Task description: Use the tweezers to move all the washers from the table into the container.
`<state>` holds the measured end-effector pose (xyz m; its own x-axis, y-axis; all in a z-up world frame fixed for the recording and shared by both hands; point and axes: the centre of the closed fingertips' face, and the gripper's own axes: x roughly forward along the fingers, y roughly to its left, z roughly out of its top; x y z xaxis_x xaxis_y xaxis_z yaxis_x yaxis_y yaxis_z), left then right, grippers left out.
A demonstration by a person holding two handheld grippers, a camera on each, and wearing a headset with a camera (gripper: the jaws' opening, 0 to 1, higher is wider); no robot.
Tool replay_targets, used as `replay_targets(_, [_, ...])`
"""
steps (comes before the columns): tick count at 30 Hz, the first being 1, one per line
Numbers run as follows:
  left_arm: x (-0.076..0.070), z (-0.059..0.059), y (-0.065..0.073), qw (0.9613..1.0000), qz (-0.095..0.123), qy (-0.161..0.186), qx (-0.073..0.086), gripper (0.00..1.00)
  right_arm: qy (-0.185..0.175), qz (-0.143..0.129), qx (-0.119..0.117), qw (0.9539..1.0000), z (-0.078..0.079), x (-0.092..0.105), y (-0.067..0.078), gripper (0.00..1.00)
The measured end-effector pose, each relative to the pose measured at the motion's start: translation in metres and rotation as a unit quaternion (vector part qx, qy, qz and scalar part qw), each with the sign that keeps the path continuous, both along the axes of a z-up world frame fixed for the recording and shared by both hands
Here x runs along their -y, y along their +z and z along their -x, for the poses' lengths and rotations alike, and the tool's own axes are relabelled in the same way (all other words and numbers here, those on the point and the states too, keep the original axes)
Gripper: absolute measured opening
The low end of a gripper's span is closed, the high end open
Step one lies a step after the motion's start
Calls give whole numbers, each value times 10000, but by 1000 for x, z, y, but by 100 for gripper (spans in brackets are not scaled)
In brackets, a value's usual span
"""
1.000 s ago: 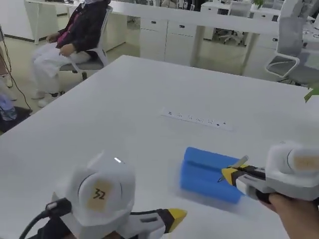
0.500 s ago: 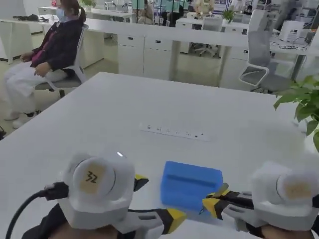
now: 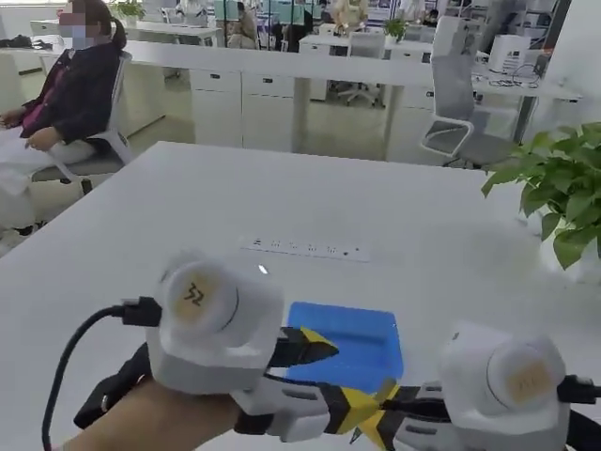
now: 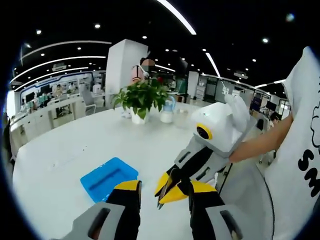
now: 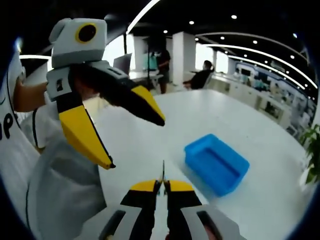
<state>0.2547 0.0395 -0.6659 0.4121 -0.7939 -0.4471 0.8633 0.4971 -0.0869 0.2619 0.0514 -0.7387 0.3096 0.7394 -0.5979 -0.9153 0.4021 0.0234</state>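
My right gripper (image 5: 163,186) is clamped tight on the tweezers (image 5: 163,172) — their thin metal tips stick out just past its yellow jaw ends, pointing over the white table (image 5: 220,115). My left gripper (image 5: 135,142) has its jaws spread wide and grips nothing. In the right gripper view it comes in from the left, above and beside the tweezers. In the left gripper view the right gripper's jaw ends and the tweezers' point sit in the gap between my left jaws; I cannot tell whether they touch. In the head view both grippers are low and close to me, their yellow ends nearly meeting just in front of the container (image 3: 349,336). The container is blue, shallow and rectangular, and lies flat on the table. In the right gripper view it is a little beyond the tweezers and to their right. Past it lies a white power strip (image 3: 305,249), well apart. A plant (image 3: 554,178) leans in at the right — and a person (image 3: 66,89) sits off the table's far left corner.
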Motion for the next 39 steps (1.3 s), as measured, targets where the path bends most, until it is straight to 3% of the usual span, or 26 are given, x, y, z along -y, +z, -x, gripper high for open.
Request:
replay_targets(2, [7,4,1,9998,92,-160,-54,30,70,4,-64,10000,5,-1,-2,4])
replay_targets(4, [15,11,0,9986,211,-398,-271,27,148,30,-109,9998,10,-2,-4,4])
replay_targets(6, [17,11,-2,9983,194,-456,-295,25,248,100,-126,9996,14,-2,-7,4])
replay_targets(9, [22,16,-9,9971,73,-669,-356,20,327,150,-128,9993,16,-2,-8,4])
replay_targets(15, [28,25,-16,9933,-134,-1081,-379,16,639,74,-393,9972,30,-5,-9,4])
replay_targets(19, [31,33,-28,9891,-376,-1307,-558,13,921,204,-525,9942,40,-6,-16,4])
replay_targets(24, [32,35,-36,9880,-472,-1410,-415,1,1152,286,-588,9912,49,-7,-21,4])
replay_targets(26, [33,37,-38,9871,-442,-1441,-545,0,1202,336,-582,9905,49,-6,-23,4])
replay_targets(30, [33,40,-42,9843,-505,-1636,-440,0,1292,430,-621,9887,51,-4,-28,4])
replay_targets(32, [32,43,-45,9814,-589,-1748,-537,0,1360,483,-646,9874,53,-3,-32,4])
replay_targets(33, [31,43,-46,9812,-622,-1760,-491,0,1373,491,-663,9871,53,-3,-33,4])
replay_targets(35, [30,42,-49,9769,-775,-1981,-195,0,1412,530,-712,9860,54,-2,-37,5])
replay_targets(36, [30,42,-50,9763,-830,-1995,-121,0,1409,546,-697,9861,52,-1,-38,5])
replay_targets(37, [30,42,-51,9769,-823,-1966,-143,0,1413,576,-699,9858,50,0,-39,5])
replay_targets(39, [30,39,-52,9764,-871,-1976,-40,0,1416,615,-708,9855,44,1,-40,5])
